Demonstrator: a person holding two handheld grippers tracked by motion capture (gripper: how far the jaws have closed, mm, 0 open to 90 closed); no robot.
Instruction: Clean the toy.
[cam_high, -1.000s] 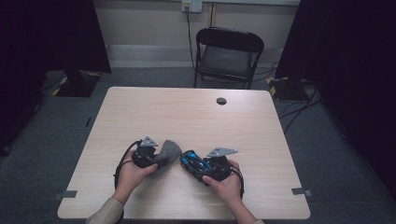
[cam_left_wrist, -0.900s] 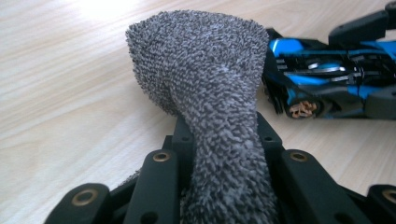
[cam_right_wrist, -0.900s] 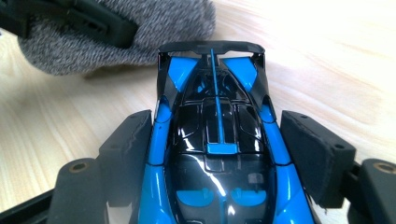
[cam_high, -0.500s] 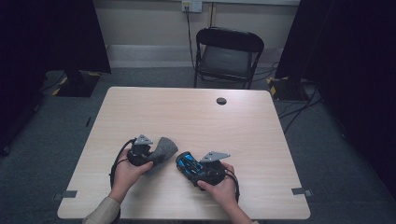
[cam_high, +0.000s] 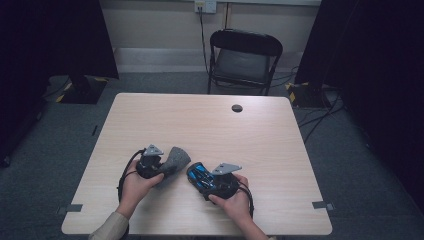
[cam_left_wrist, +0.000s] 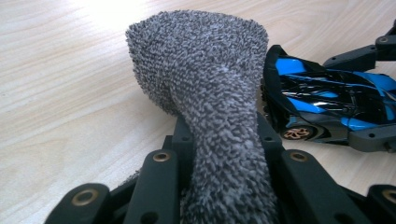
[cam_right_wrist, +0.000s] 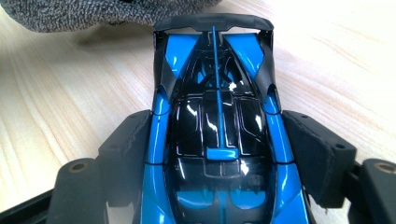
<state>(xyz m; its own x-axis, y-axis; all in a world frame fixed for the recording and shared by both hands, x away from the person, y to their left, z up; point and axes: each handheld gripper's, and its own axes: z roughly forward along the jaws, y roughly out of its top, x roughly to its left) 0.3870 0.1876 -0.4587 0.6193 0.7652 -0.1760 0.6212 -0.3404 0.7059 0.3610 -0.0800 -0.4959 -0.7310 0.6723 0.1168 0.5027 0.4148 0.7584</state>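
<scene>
Left gripper: the left gripper (cam_high: 162, 165) is sitting low over the near part of the table (cam_high: 200, 120), held by the person's left hand (cam_high: 134, 186). Its jaws are pressing together on a grey cloth.
Grey cloth: the cloth (cam_left_wrist: 210, 93) is a rough, fuzzy fabric. In the left gripper view it is rising out from between the two black jaws as a narrow bunched neck and is widening above into a rounded fold. In the high view the cloth (cam_high: 175, 159) is sticking out ahead of the gripper toward the middle of the table, and its free end is hanging just beside the toy car.
Right gripper: the right gripper (cam_high: 202, 179) is resting in the person's right hand (cam_high: 236, 202), near the front edge of the table. Its jaws are standing wide and are pinching the toy car by its two sides.
Toy car: the car (cam_right_wrist: 217, 126) is blue and black and glossy. In the right gripper view the two pads are touching its flanks near the middle of the body, and its far end is pointing toward the cloth. In the left gripper view the car (cam_left_wrist: 327, 102) is showing to the right of the cloth.
Table: a light wooden top with a small dark round cap (cam_high: 237, 108) near its far edge.
Background: a black folding chair (cam_high: 244, 57) is standing behind the table, well apart from both hands.
</scene>
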